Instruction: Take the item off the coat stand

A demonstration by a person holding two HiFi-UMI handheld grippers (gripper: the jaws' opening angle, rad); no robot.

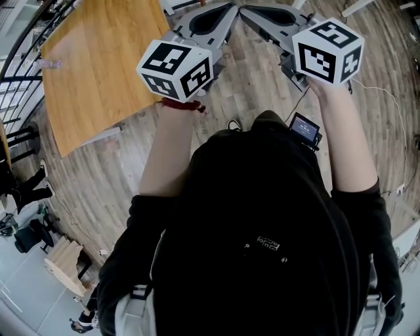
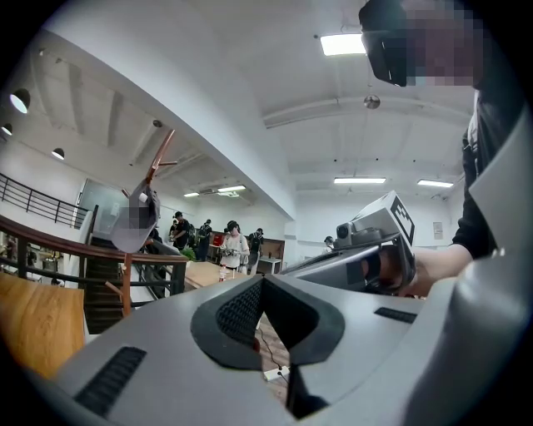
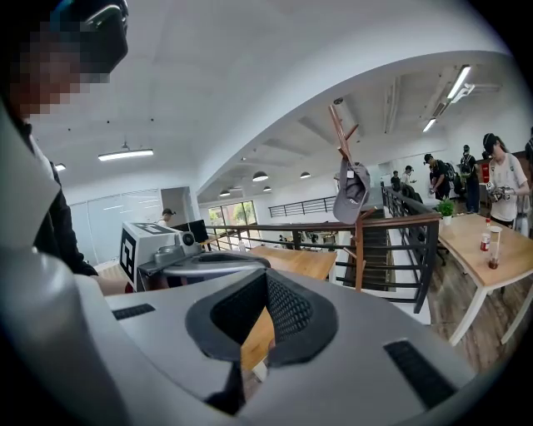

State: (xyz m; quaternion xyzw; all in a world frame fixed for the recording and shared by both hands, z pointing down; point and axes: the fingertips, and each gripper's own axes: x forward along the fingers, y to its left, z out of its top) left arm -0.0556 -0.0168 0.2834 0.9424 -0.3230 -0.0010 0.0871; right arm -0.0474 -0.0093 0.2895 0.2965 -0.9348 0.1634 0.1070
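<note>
A wooden coat stand (image 3: 343, 141) rises beside a black railing, and a grey cap (image 3: 351, 193) hangs on one of its pegs. The left gripper view has the same stand (image 2: 156, 162) at its left, the cap (image 2: 136, 223) partly under a blurred patch. My left gripper (image 2: 263, 279) is shut with nothing between its jaws. My right gripper (image 3: 266, 277) is shut and empty too. Both are held out side by side in front of the person, left gripper (image 1: 216, 18) and right gripper (image 1: 266, 16), tips nearly meeting. The cap is well beyond both.
A wooden table (image 1: 98, 59) stands to the left by the railing (image 3: 400, 229). Another table with bottles (image 3: 491, 241) is at the right. Several people (image 2: 233, 245) stand far back. A power strip (image 2: 275, 374) with a cable lies on the wood floor.
</note>
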